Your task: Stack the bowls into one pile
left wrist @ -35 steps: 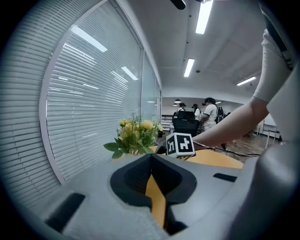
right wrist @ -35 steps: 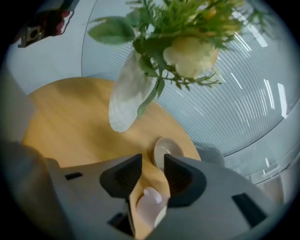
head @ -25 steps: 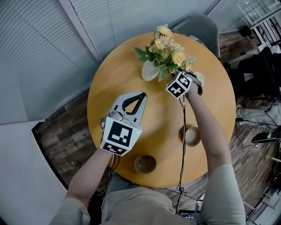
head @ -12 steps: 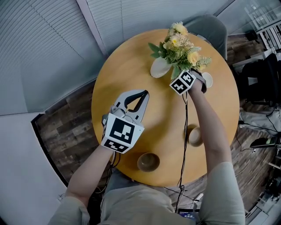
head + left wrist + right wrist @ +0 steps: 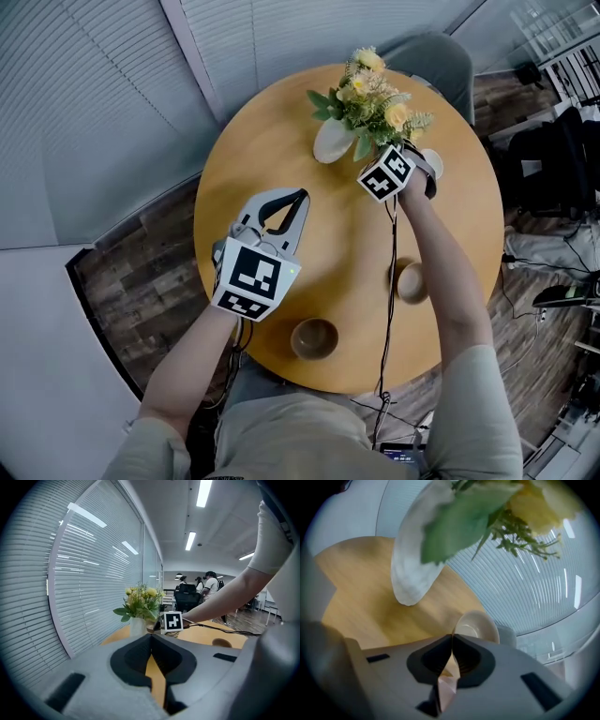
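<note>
Right claw [image 5: 452,638], jaws just closed, pinches the cream bowl [image 5: 477,626] by its thin rim beside the vase [image 5: 333,141], upper right of the head view. I judge that this grip suits lifting. Left claw [image 5: 296,201] is pressed together, empty, at centre left.

We see a round table of light honey-coloured wood [image 5: 272,141] standing on a floor of dark, mottled wooden planks [image 5: 141,272]. On the far part of the tabletop stands a white, egg-shaped ceramic vase [image 5: 332,141], and it holds a bunch of yellow and cream flowers with green leaves [image 5: 375,94]. Just beyond the table we find a grey upholstered chair [image 5: 436,61] pushed close to its edge. Pale grey horizontal window blinds [image 5: 84,94] run along the wall beside the table. From the left gripper view we make out long white ceiling strip lights [image 5: 204,493] and several people [image 5: 208,583] well away at the back of the room.
</note>
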`<state>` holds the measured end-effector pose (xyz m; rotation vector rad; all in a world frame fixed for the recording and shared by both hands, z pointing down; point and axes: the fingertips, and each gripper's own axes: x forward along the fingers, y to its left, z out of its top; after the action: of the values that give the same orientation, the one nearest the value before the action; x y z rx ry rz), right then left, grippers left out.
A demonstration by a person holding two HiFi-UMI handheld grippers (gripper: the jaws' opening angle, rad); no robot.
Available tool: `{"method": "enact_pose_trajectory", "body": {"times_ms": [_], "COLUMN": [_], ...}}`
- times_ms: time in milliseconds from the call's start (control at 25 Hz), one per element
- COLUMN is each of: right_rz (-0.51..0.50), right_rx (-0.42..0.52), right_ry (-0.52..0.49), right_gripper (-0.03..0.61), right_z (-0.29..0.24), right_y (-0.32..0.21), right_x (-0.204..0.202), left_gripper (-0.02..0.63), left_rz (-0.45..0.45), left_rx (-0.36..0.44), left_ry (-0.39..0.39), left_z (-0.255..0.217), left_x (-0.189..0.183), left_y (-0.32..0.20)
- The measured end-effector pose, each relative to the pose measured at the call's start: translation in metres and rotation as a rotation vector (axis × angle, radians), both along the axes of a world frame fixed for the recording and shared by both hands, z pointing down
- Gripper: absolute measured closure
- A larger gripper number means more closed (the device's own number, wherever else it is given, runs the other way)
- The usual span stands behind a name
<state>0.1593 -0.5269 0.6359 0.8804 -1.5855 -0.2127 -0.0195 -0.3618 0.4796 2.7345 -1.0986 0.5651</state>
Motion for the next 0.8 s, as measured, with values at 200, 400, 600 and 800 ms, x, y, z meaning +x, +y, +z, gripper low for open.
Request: {"method": "enact_pose_trajectory", "body": {"times_ms": [200, 400, 600, 800], "right_rz": [0.004, 0.025, 0.08, 0.113], "right_rx": [0.026, 0.066, 0.094, 0.157], "right_ry": [0.021, 0.014, -0.085, -0.205], "right_gripper": [0.543, 0.543, 0.543, 0.543], "right_z": [-0.031, -0.072, -0.123, -0.188], "right_y": [0.009, 0.02, 0.039, 0.063], "right_x": [0.012, 0.027, 0.037, 0.044], "left_gripper": [0.594, 0.594, 0.594, 0.594], "left_rz": [0.009, 0.022, 0.034, 0.027], "left_rx": [0.025, 0.068, 0.133, 0.184], "left_ry": [-0.008, -0.015, -0.024, -0.007], "left_z": [-0.021, -0.05, -0.085, -0.123], "left_x": [0.007, 0.014, 0.015, 0.014], "left_y": [0.01, 0.022, 0.028, 0.035]}}
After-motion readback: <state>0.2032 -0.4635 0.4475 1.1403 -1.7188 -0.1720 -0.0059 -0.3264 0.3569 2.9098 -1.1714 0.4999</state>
